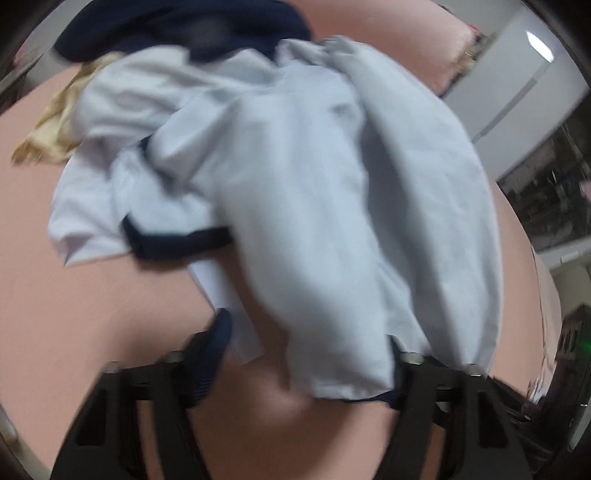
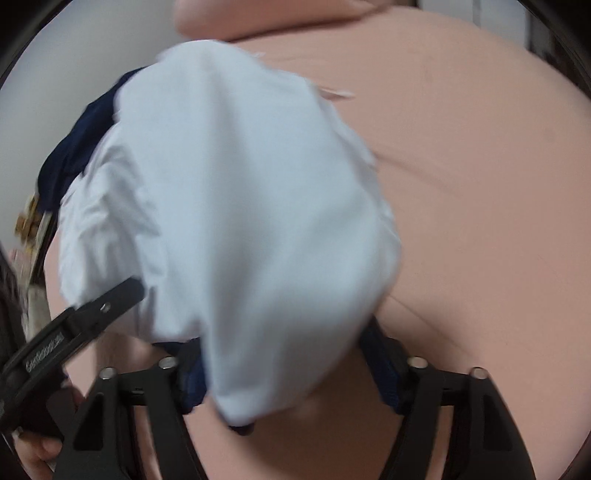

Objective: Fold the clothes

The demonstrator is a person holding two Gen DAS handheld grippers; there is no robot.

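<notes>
A white shirt (image 1: 295, 177) with dark navy trim lies crumpled on a pink sheet (image 1: 74, 314). Its near end drapes over my left gripper (image 1: 310, 354), whose jaws stand wide apart with cloth across the right finger. In the right wrist view the same white shirt (image 2: 240, 221) hangs over my right gripper (image 2: 288, 373), whose jaws are also apart, with the cloth hiding the fingertips. The left gripper (image 2: 92, 314) shows at the lower left of that view, touching the shirt's edge. Both views are blurred.
A dark navy garment (image 1: 177, 29) and a pale yellow cloth (image 1: 51, 125) lie behind the shirt. A pink pillow (image 2: 266, 18) sits at the far end of the bed (image 2: 480, 184). A white cabinet (image 1: 517, 85) and shelving stand to the right.
</notes>
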